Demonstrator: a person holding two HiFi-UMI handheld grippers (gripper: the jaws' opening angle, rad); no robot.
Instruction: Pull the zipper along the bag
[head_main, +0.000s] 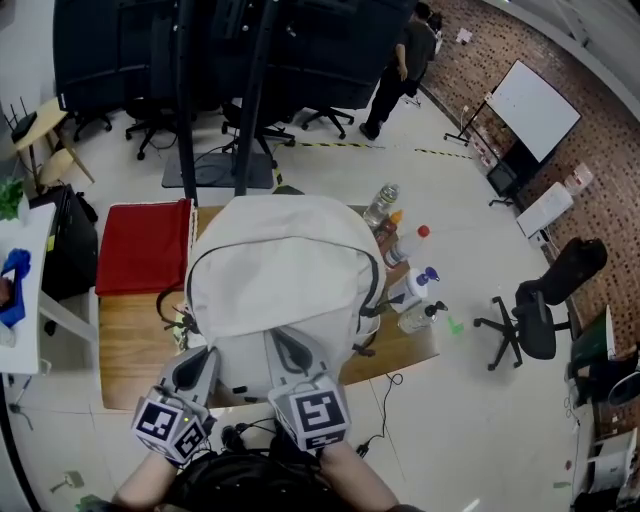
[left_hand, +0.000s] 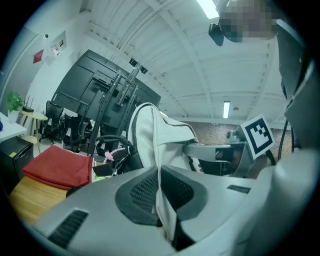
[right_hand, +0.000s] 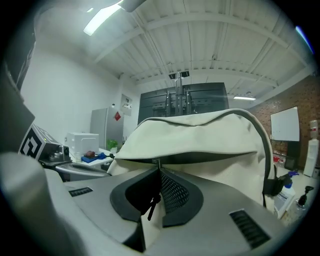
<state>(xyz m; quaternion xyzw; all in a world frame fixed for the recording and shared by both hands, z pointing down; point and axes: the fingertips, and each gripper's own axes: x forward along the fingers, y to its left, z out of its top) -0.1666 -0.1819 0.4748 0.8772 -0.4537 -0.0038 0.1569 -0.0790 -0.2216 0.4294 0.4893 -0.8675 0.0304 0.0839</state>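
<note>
At the table edge (head_main: 125, 396), bag (head_main: 285, 270)

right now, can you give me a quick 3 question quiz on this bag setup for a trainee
1. True or false: the left gripper is shut on a fold of the backpack.
2. What lies on the table at the backpack's left in the head view? A) a red cloth B) a laptop C) a green box
3. Fill in: the right gripper has its jaws shut on the ____.

Key: 1 true; 2 A; 3 zipper pull
</note>
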